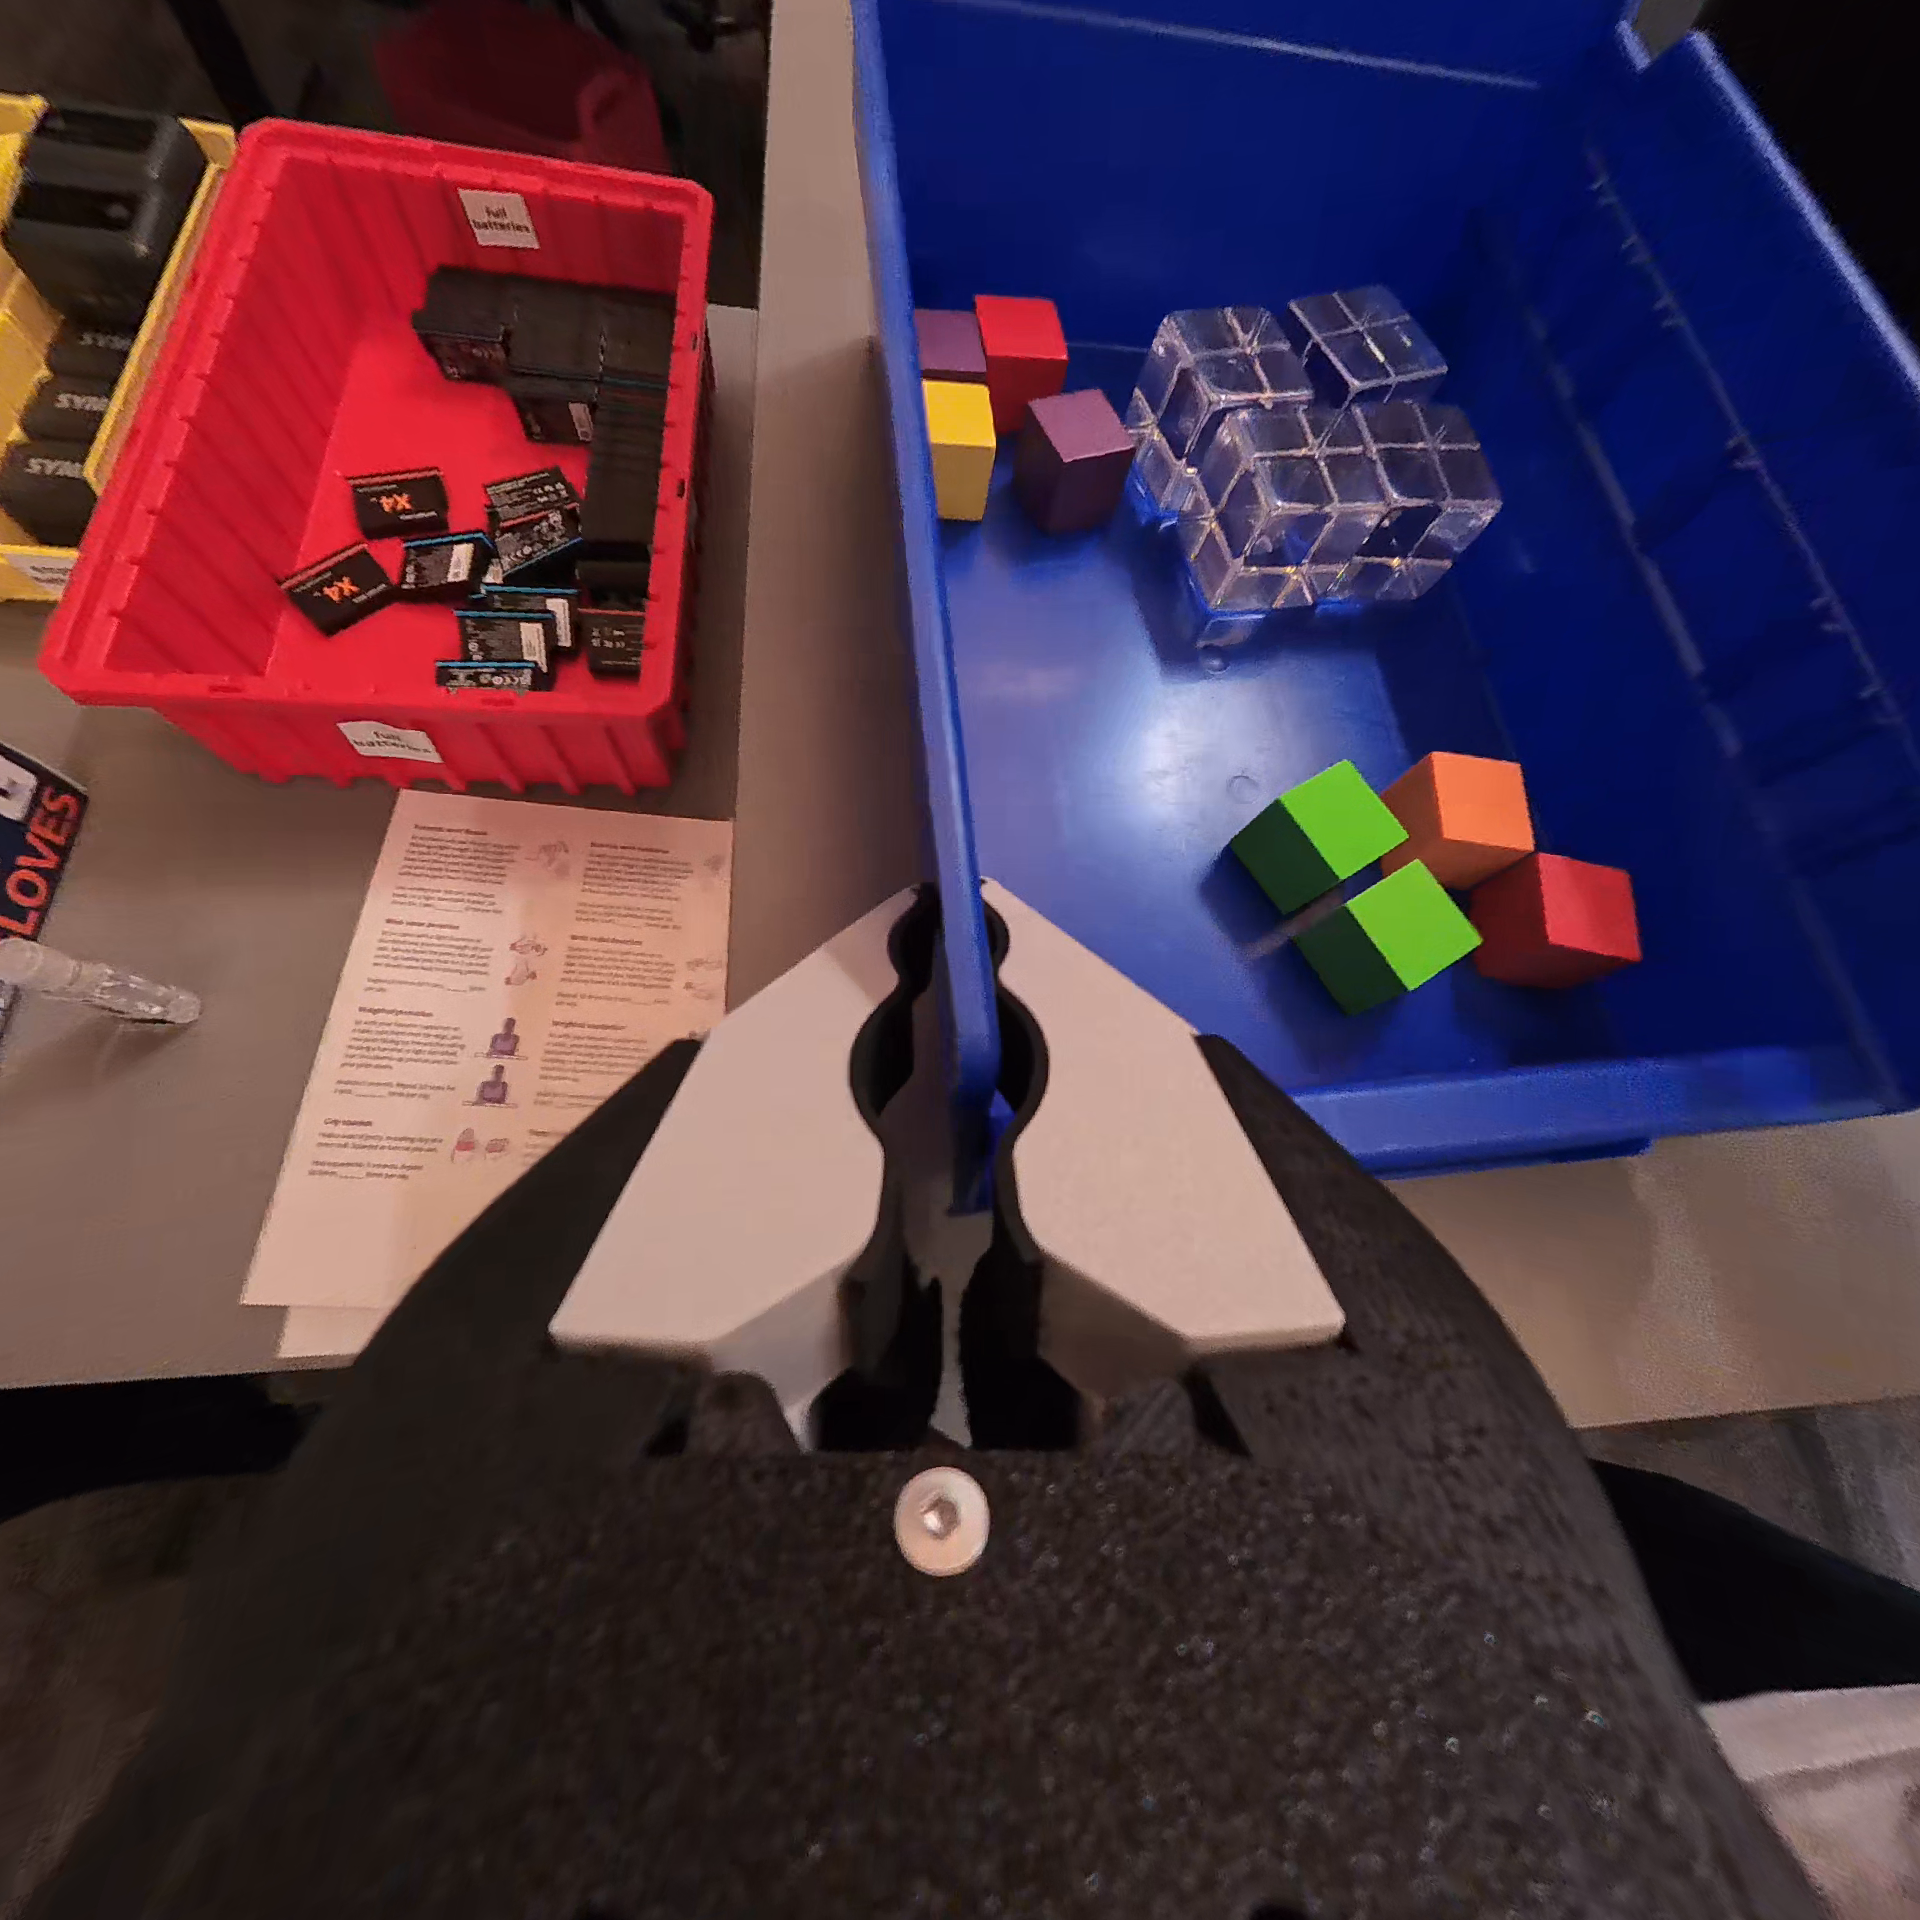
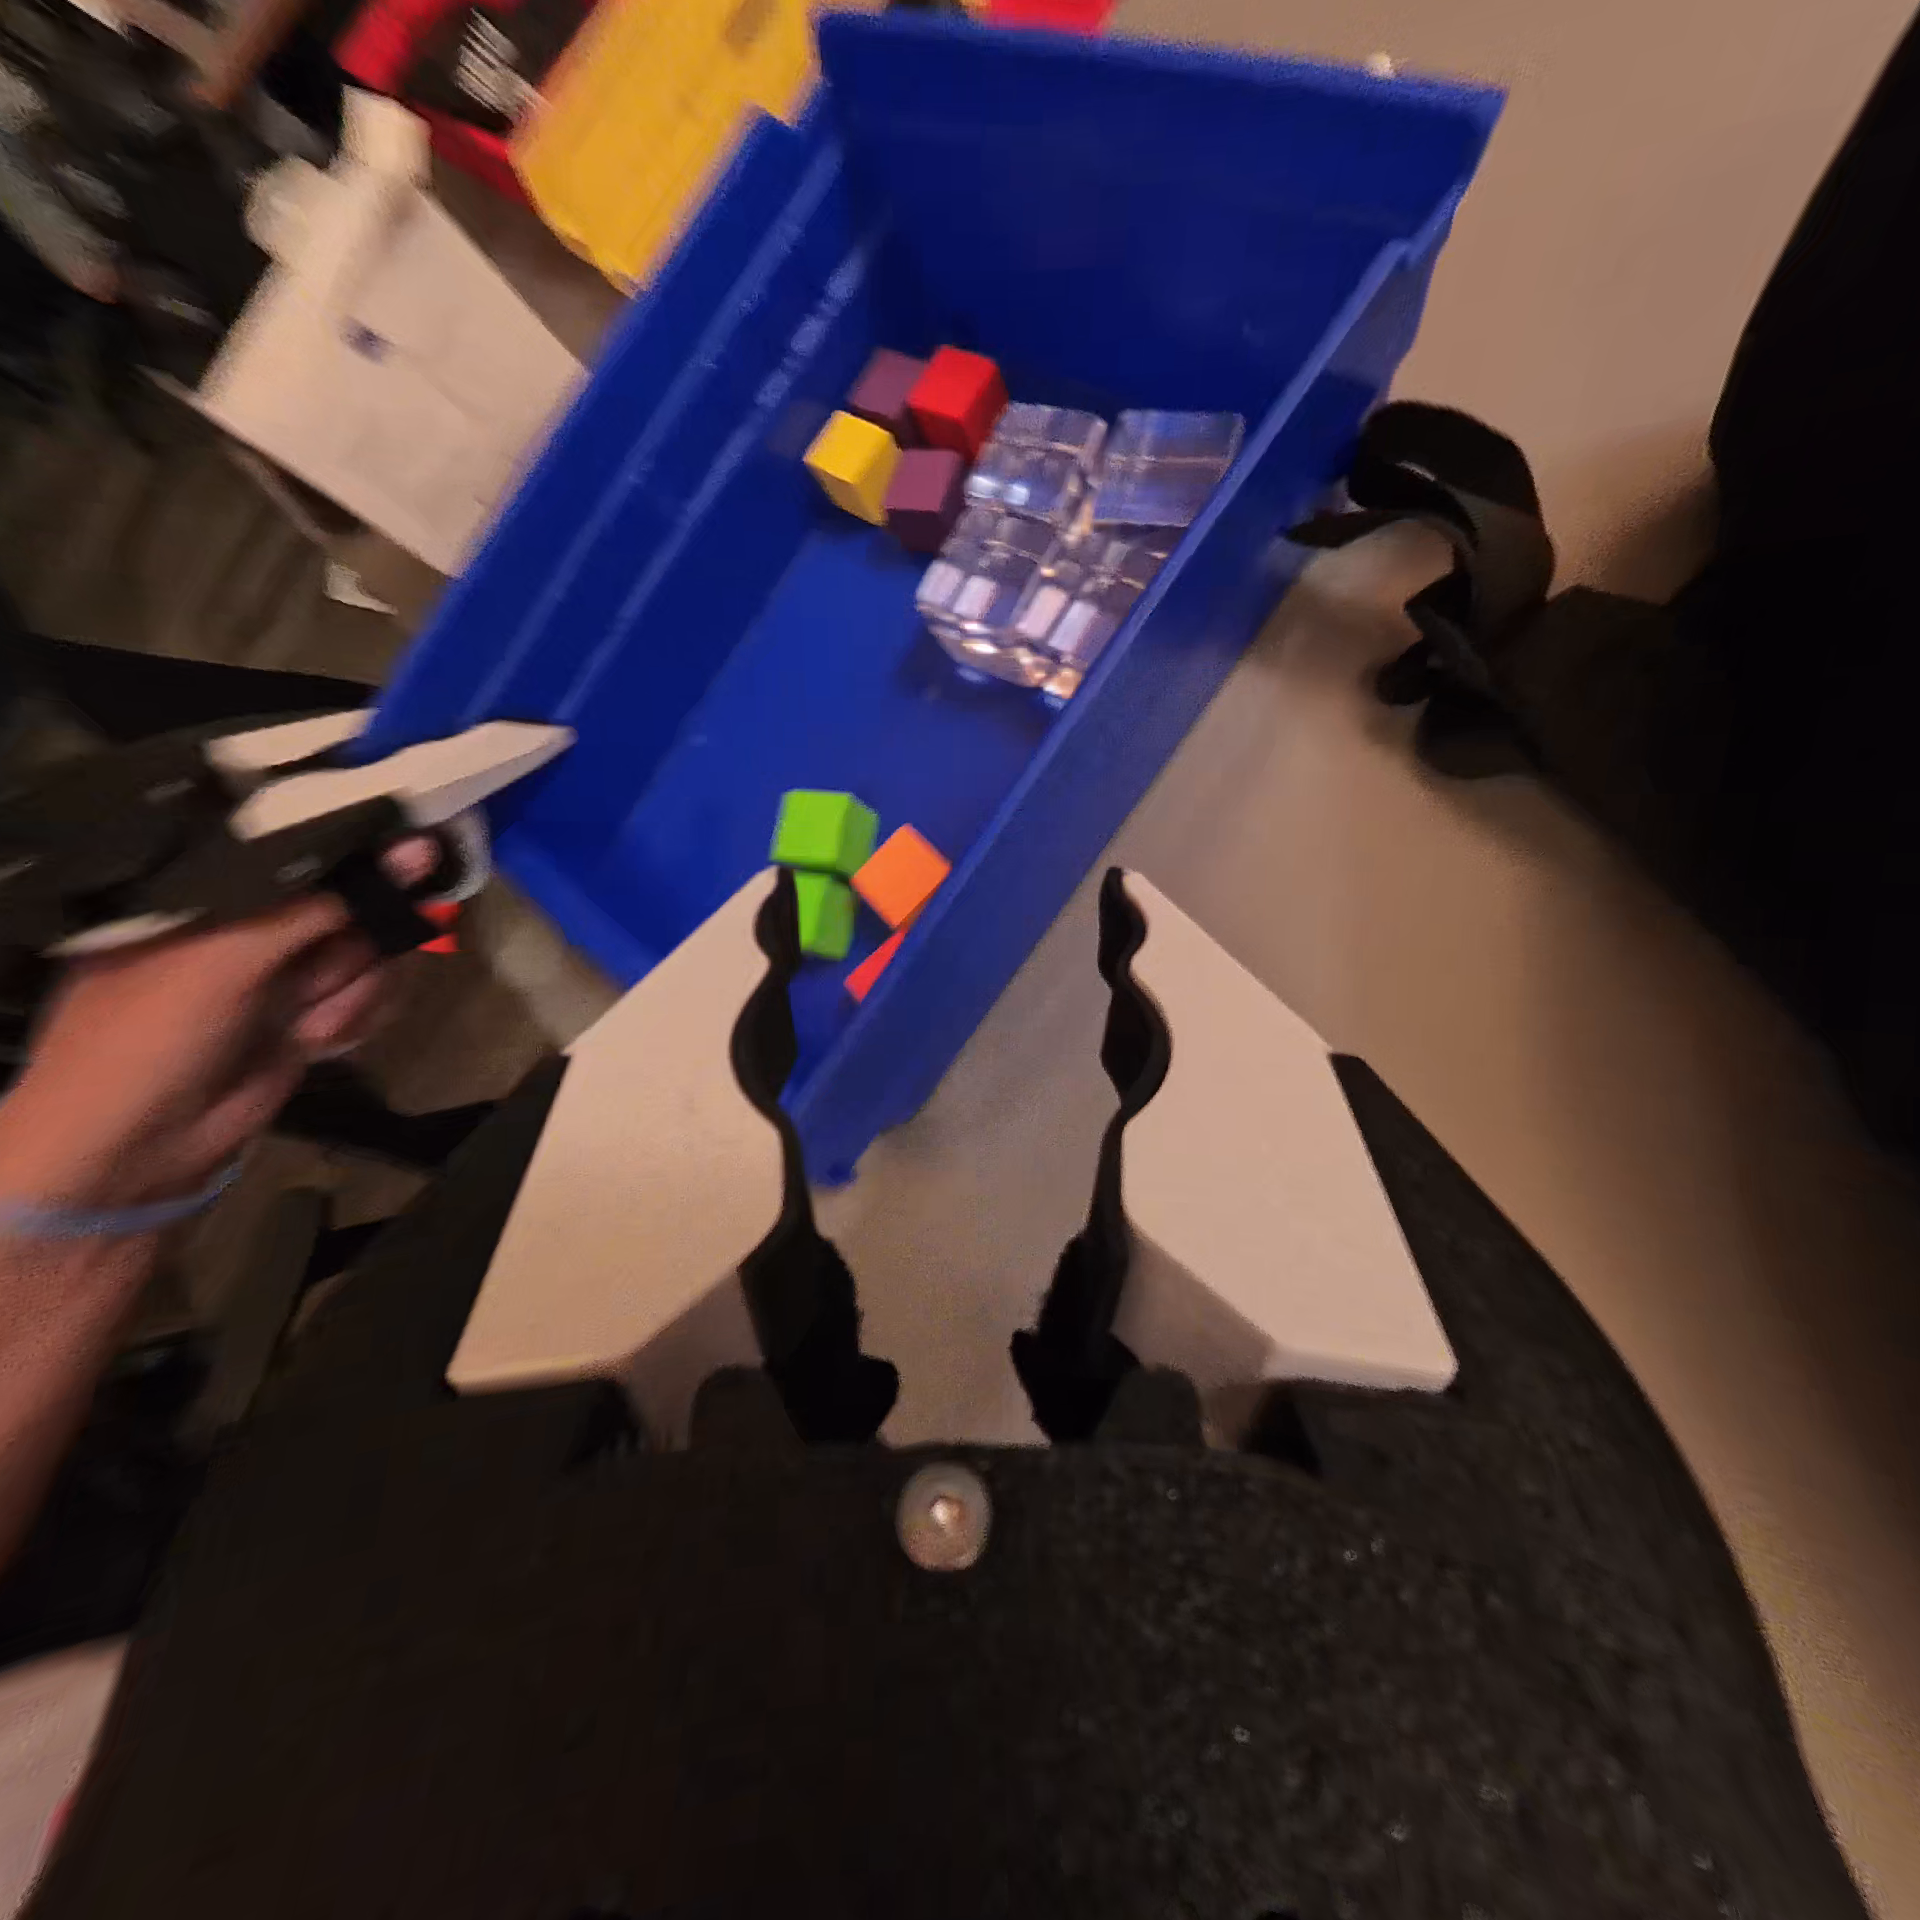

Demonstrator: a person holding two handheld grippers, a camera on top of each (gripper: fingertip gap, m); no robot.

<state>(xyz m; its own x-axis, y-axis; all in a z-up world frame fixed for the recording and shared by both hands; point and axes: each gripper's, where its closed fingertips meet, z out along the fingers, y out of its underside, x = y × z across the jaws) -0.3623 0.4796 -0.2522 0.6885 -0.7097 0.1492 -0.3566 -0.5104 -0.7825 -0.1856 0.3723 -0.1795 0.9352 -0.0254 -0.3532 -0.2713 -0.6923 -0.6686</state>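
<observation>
On the desk (image 1: pixel 821 520), the left gripper (image 1: pixel 961 904) is clamped on the near end of the blue bin's (image 1: pixel 1195 727) left side wall, one finger outside and one inside, with the thin rim pinched between the jaws. The wall runs straight away from the gripper, so the bin's long axis lines up with the fingers. In the right wrist view the same gripper (image 2: pixel 447 769) shows at the bin's near left corner, held by a hand (image 2: pixel 208 1018).

The right gripper (image 2: pixel 945 883) hovers at the bin's near right corner with its jaws spread wide and nothing between them. The corner of the bin (image 2: pixel 914 1039) lies in the gap, though whether either finger touches the plastic cannot be told (this view is smeared by blur). From here the bin stretches up and away, skewed a little to the right.

Inside the bin, the near group is two green blocks (image 1: pixel 1351 883), an orange block (image 1: pixel 1460 816) and a red block (image 1: pixel 1553 920), all touching or nearly so. Farther in sits a cluster of clear cubes (image 1: pixel 1314 457), and against the left wall a yellow block (image 1: pixel 961 447), two purple blocks (image 1: pixel 1075 457) and another red one.

Left of the bin are a red tray (image 1: pixel 156 540) of black batteries (image 1: pixel 520 540) and a printed sheet (image 1: pixel 499 1018) lying flat.
</observation>
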